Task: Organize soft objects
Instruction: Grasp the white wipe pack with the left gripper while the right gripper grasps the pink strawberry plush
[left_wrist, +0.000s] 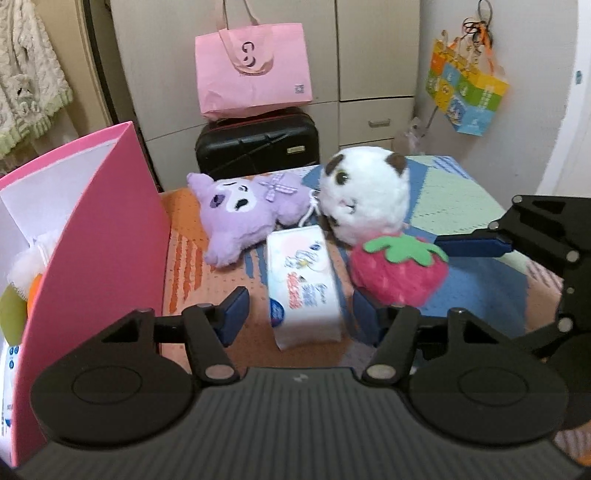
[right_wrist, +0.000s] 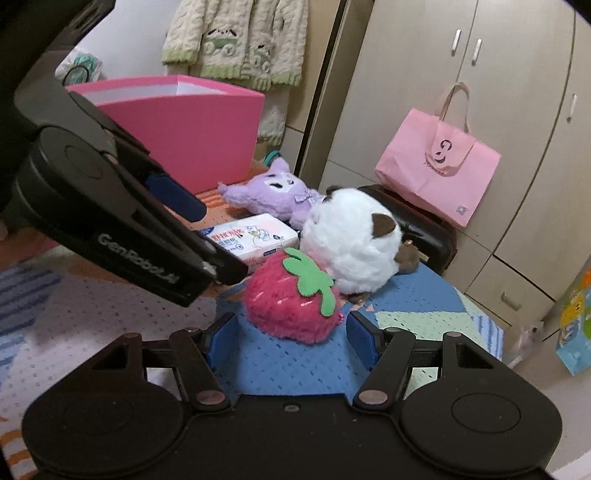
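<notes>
Centre of the left wrist view: left gripper (left_wrist: 301, 314) straddles the white tissue pack (left_wrist: 303, 288), jaws apart, pads beside the pack's near end but not pressing it. Pack lies flat on the patterned surface (left_wrist: 461, 192), between the purple plush (left_wrist: 240, 214) at upper left and the strawberry plush (left_wrist: 399, 273) at right. Panda plush (left_wrist: 365, 195) sits behind the strawberry, touching it. Pink box (left_wrist: 107, 229) stands open at left edge of frame, soft items partly visible inside.

Right wrist view, lower centre: right gripper (right_wrist: 290, 341) released, blue pads either side of the strawberry plush's near base, a small gap visible on both sides. Left gripper enters from upper left, its tip over the tissue pack. Pink paper bag (right_wrist: 436, 173) on a black suitcase (right_wrist: 428, 236) at right, against the wardrobe.
</notes>
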